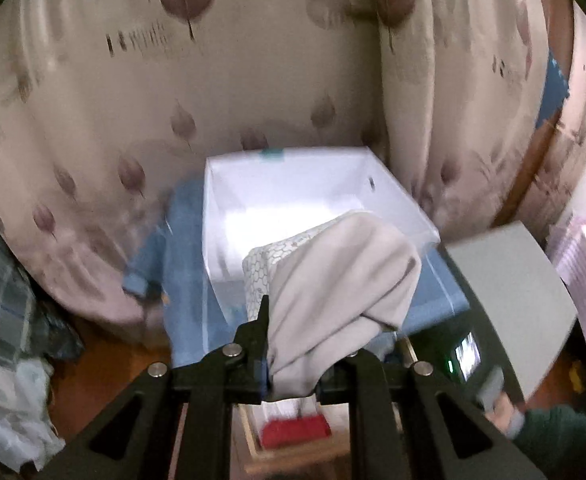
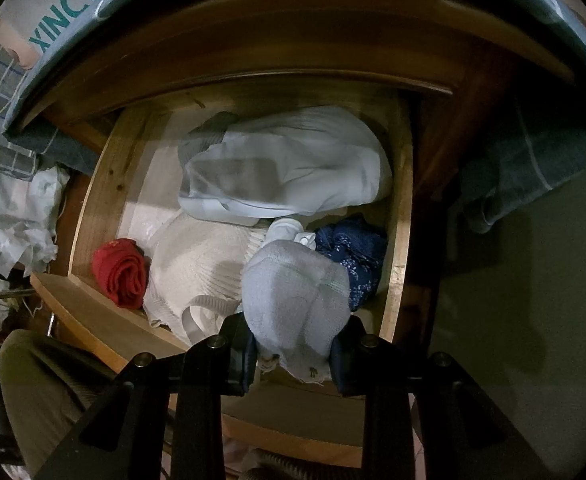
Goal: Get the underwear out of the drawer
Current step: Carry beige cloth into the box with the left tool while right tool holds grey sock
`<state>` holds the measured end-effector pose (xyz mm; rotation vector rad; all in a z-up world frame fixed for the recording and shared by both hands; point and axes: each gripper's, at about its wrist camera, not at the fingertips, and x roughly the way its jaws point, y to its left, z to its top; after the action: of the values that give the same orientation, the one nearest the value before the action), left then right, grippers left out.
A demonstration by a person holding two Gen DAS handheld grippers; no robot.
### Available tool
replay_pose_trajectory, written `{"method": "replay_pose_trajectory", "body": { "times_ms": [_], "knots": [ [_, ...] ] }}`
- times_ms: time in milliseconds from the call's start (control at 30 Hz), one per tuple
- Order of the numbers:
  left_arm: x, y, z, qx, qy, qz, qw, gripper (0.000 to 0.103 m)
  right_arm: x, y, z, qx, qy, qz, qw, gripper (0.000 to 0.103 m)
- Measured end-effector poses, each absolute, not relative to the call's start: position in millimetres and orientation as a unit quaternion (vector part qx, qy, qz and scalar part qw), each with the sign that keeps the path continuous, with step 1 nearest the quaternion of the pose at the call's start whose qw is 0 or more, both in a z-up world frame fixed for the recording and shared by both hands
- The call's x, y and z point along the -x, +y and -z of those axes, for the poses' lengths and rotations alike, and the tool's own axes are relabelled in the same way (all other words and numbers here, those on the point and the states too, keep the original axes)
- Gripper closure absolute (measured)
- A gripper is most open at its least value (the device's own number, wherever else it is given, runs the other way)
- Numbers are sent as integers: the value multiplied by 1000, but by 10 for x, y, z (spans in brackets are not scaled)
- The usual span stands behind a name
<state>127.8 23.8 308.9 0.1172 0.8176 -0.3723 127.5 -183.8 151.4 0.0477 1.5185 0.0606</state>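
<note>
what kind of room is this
Most likely a bedroom. A wooden drawer stands open, full of folded clothing, leaf-print curtains hang behind, and a white storage box sits on a blue cloth.

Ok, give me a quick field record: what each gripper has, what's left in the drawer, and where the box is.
left gripper: shut on beige garment, held up in front of white box
right gripper: shut on grey-white garment, above the drawer
in drawer: red roll, cream knit, navy patterned piece, white bundle
white box: open, looks empty
</note>
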Motion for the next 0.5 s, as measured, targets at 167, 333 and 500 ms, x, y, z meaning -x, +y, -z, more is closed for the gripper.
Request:
{"method": "replay_pose_trajectory", "body": {
  "times_ms": [167,333,500],
  "knots": [
    [-1632,159,-3177,-60,369,168,912,88,-1276,-1865,-1509,-33,688,-28,724,76],
    [-2014,33,-2859,-75,382,131,912,88,-1271,-1885,-1518,-45,687,-31,725,76],
    [-2232,-31,-2527,-73,389,131,909,88,-1279,-1893,-1498,-58,690,-37,721,76]
  ]
}}
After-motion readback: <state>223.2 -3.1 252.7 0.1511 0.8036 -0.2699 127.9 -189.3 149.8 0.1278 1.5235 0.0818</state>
